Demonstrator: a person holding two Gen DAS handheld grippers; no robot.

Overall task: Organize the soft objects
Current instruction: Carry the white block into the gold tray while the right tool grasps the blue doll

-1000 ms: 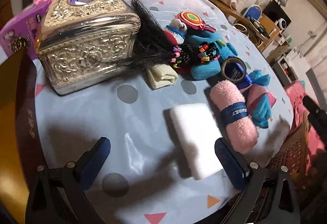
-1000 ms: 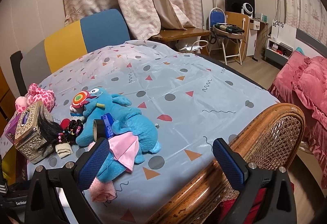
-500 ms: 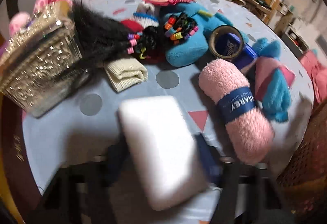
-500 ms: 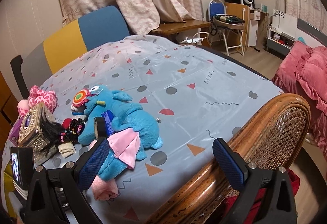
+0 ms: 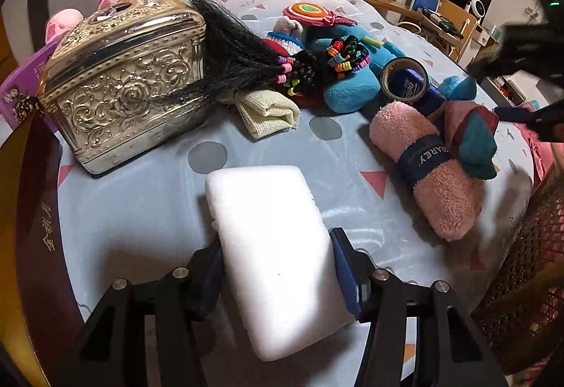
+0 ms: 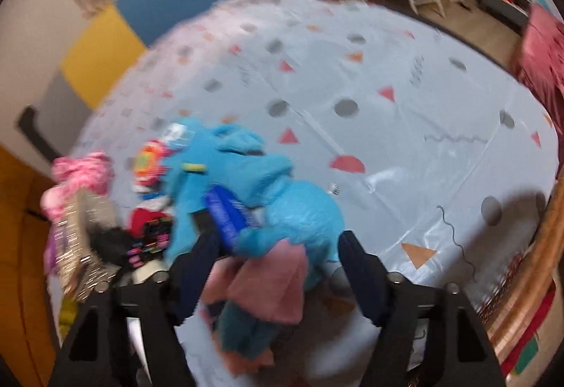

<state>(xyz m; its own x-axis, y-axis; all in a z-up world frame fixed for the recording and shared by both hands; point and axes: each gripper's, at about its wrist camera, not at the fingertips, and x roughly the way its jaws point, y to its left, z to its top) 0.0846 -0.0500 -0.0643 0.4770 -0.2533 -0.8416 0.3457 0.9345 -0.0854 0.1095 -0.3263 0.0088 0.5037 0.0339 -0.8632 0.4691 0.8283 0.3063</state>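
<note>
two grippers closing, left gripper [image 5: 278,267] clamping white sponge [image 5: 273,246], right gripper [image 6: 275,267] unclenched around blue plush [image 6: 268,210]

My right wrist view is motion-blurred: the blue plush toy [image 6: 268,207] at centre left lacks detail. In my left wrist view, the white sponge [image 5: 278,256] hides my pads' inner faces; the purple book [image 5: 21,87] is cropped at left.

A white foam sponge block [image 5: 278,256] lies flat on the dotted cloth between the left gripper's [image 5: 278,263] pads; ahead to its right, a rolled pink towel [image 5: 426,168] with a dark band, beside a blue plush toy [image 5: 352,83].
</note>
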